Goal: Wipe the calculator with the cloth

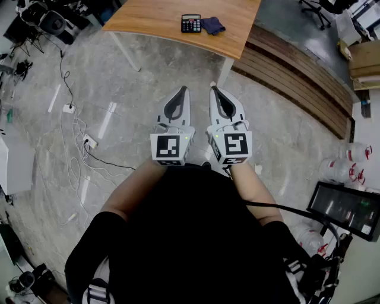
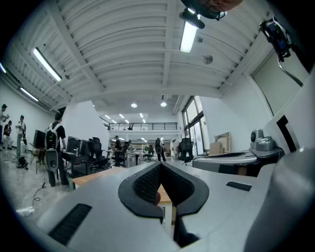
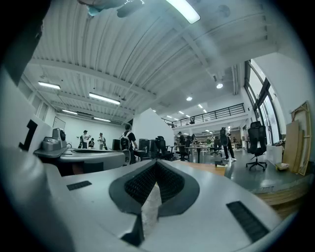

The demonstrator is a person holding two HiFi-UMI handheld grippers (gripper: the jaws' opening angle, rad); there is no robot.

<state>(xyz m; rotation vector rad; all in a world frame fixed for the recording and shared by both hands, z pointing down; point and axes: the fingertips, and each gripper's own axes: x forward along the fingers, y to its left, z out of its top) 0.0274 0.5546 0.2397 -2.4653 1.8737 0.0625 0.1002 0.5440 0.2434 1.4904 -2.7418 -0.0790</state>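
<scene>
Fingers (image 2: 142, 187) shut on both, holding nothing
My left gripper (image 1: 182, 90) and right gripper (image 1: 213, 89) hang side by side; calculator (image 1: 190, 23) sits on the worktop (image 1: 148, 18) ahead, cloth (image 1: 212, 25) just right of it.

Visibility | your tabletop (image 1: 160, 18) is cut by the head view's top edge, far corners unseen | calculator (image 1: 190, 23) keys too small to read | cloth (image 1: 212, 25) folds indistinct | left gripper view: tabletop mostly hidden behind the jaws

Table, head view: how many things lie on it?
2: the calculator near the table's near edge, and the cloth just right of it. More may lie beyond the frame.
</scene>
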